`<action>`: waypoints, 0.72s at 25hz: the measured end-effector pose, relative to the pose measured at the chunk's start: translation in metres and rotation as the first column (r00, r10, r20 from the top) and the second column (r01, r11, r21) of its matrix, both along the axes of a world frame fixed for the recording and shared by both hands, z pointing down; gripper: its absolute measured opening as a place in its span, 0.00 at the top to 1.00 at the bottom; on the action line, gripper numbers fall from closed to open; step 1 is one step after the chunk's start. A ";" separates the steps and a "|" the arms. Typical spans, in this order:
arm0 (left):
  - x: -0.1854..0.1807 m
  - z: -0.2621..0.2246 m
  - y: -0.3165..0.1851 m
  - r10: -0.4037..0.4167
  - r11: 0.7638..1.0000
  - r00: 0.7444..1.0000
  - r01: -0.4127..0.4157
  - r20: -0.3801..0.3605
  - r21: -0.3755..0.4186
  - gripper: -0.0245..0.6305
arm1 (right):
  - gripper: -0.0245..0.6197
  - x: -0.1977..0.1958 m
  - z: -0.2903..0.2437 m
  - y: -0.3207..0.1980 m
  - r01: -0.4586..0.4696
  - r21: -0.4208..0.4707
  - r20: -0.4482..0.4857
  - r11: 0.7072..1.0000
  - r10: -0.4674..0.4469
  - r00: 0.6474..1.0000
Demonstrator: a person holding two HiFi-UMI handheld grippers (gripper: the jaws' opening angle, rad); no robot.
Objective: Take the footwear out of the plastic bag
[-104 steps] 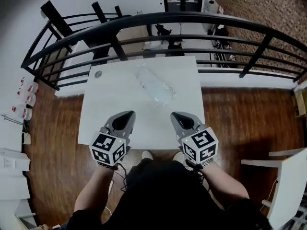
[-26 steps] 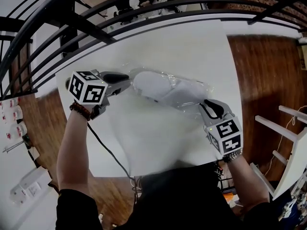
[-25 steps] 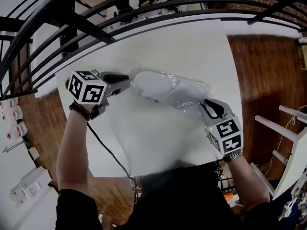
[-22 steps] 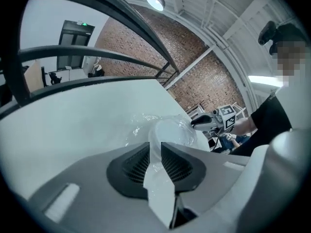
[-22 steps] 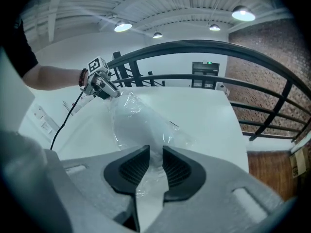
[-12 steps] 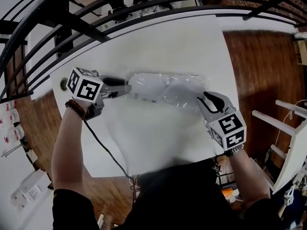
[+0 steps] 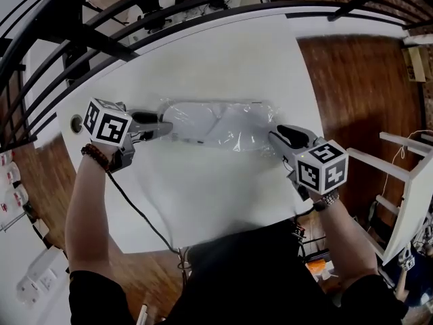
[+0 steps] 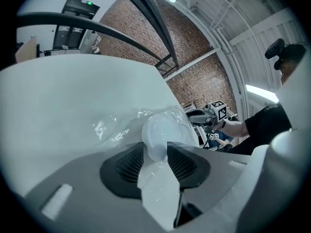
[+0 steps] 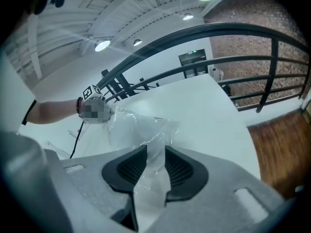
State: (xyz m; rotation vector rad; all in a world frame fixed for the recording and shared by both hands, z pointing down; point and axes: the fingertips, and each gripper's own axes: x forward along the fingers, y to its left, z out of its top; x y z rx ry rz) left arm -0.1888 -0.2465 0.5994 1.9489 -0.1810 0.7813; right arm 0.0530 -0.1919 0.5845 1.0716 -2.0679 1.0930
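Head view stares steeply down at the table [image 7: 223,53]; gripper views sit low, facing each other across the bag [image 7: 223,122].

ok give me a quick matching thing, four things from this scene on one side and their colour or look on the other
Things:
1. plastic bag
2. footwear
3. railing
4. floor

Looks:
a. brown wood
b. clear and crinkled
c. black
d. white, inside the bag

Pairs: 1-b, 2-d, 3-c, 4-a
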 end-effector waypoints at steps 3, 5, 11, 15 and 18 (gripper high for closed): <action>0.002 0.001 -0.001 -0.008 1.000 1.000 0.007 -0.003 -0.005 0.70 | 0.81 -0.003 -0.002 0.000 0.008 0.003 0.009 1.000 -0.008 1.000; 0.002 0.001 -0.002 -0.024 1.000 1.000 0.024 -0.012 -0.009 0.71 | 0.82 -0.002 -0.003 0.000 0.006 0.004 0.013 1.000 -0.006 1.000; -0.001 0.003 -0.004 -0.059 0.998 0.998 0.059 -0.007 0.000 0.77 | 0.85 -0.004 -0.004 0.002 -0.001 0.017 0.009 1.000 0.001 1.000; -0.001 0.002 -0.006 -0.080 0.996 0.997 0.079 -0.006 -0.035 0.70 | 0.85 -0.004 0.001 0.003 0.005 0.007 0.002 1.000 -0.005 1.000; -0.003 0.001 -0.008 -0.084 0.996 0.996 0.085 0.022 -0.038 0.66 | 0.85 -0.004 0.003 0.003 0.013 0.008 -0.018 1.000 -0.013 1.000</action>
